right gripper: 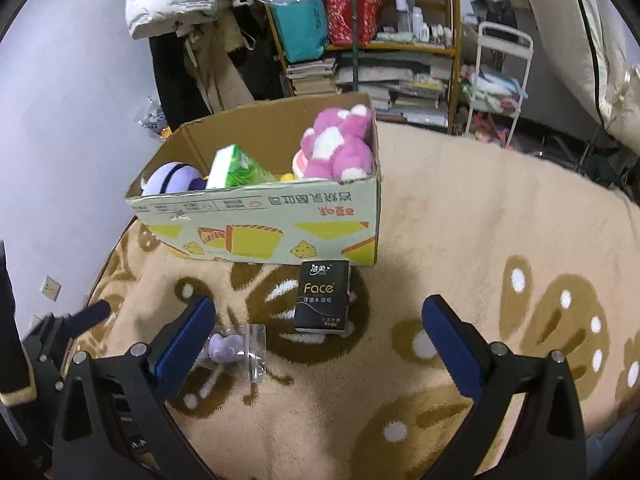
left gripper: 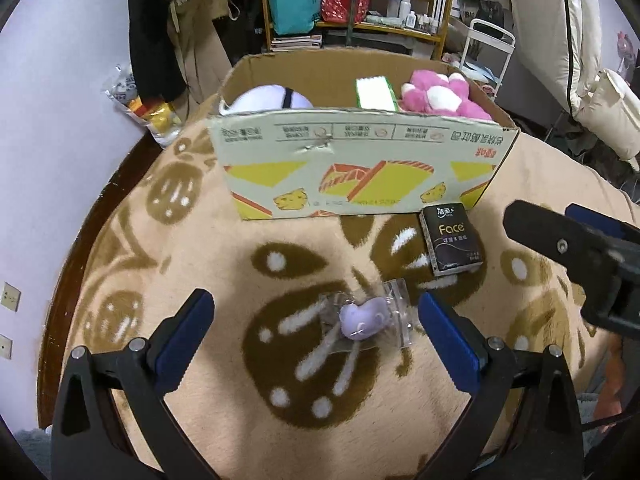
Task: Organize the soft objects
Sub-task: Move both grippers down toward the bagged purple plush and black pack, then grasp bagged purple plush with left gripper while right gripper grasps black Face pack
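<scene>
Both grippers, left gripper (left gripper: 316,320) and right gripper (right gripper: 318,328), are spread empty above tan patterned blanket (right gripper: 460,208); cluttered shelf (right gripper: 400,40) stands behind cardboard box (right gripper: 260,224).

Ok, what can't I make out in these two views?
- Box floor: hidden by its front wall, both views.
- White-purple plush: mostly behind that wall, so its shape is unclear.
- Yellow item: a sliver between green pack and pink plush, right view.
- Bagged purple toy: partly behind the right claw finger, right view.

Pink-white plush (right gripper: 336,144), black tissue pack (right gripper: 322,298) (gold lettering), beige-brown blanket (right gripper: 460,216).
</scene>
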